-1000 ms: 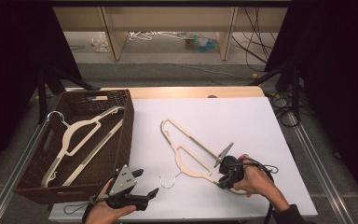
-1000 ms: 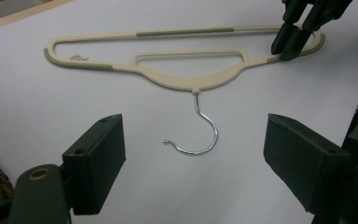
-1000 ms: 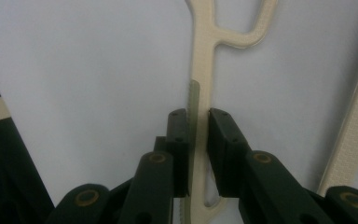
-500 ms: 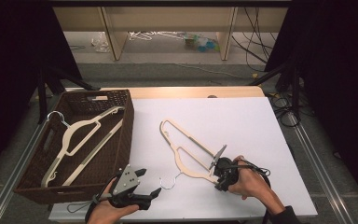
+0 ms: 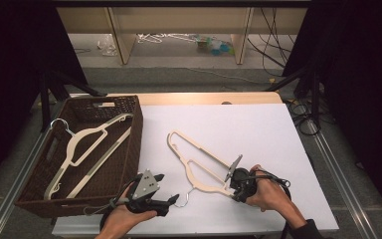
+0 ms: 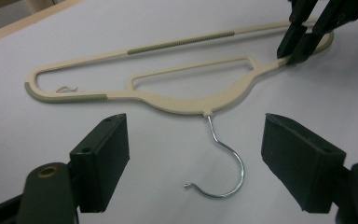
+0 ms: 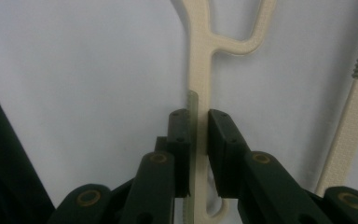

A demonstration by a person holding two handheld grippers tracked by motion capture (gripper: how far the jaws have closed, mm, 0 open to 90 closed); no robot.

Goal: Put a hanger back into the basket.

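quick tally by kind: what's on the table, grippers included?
Cream hangers: 2, one on the white sheet, one in the basket
Brown wicker basket: 1
Grippers: 2, left gripper with jaws apart before the hanger's metal hook, right gripper shut on the sheet's hanger
Total: 5

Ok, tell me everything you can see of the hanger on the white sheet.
The hanger is cream plastic with greenish ribbed grip strips, a thin bar and a bent metal hook. It lies flat on the white sheet, right of the basket. The right gripper is shut on one shoulder end; the open left gripper faces the hook.
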